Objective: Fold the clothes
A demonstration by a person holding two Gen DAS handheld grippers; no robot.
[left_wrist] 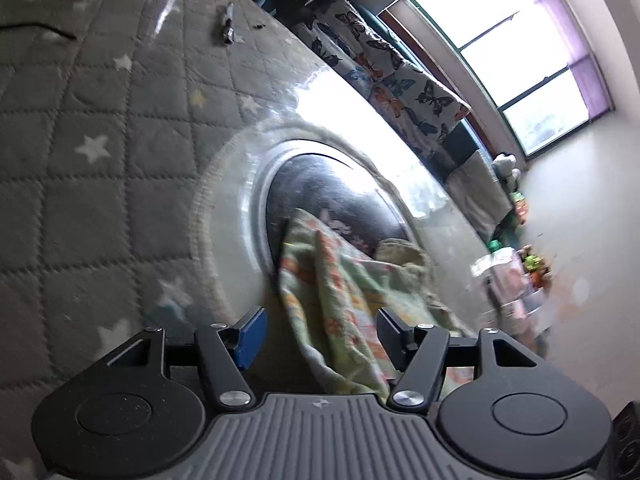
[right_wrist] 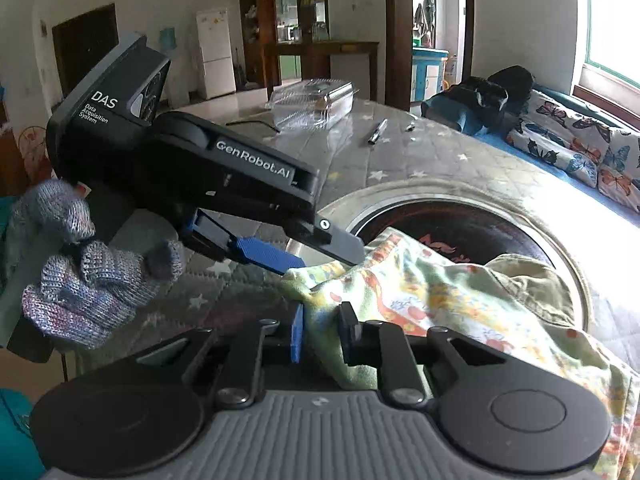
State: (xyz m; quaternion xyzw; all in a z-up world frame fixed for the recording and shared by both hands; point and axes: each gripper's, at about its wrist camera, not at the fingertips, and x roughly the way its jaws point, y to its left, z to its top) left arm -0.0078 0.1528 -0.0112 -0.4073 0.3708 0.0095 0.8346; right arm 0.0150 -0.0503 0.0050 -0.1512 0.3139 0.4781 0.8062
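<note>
A light green garment with an orange and yellow print hangs over the table with the round dark inset. My right gripper is shut on a bunched edge of it. My left gripper, seen from the right wrist view, reaches the garment's upper edge with its fingers apart. In the left wrist view the left gripper is open and the garment runs between its fingers. An olive green piece lies with the garment.
The table wears a grey quilted cover with white stars. A clear plastic box, a pen and a black cable lie at its far end. A sofa with a butterfly cover stands to the right.
</note>
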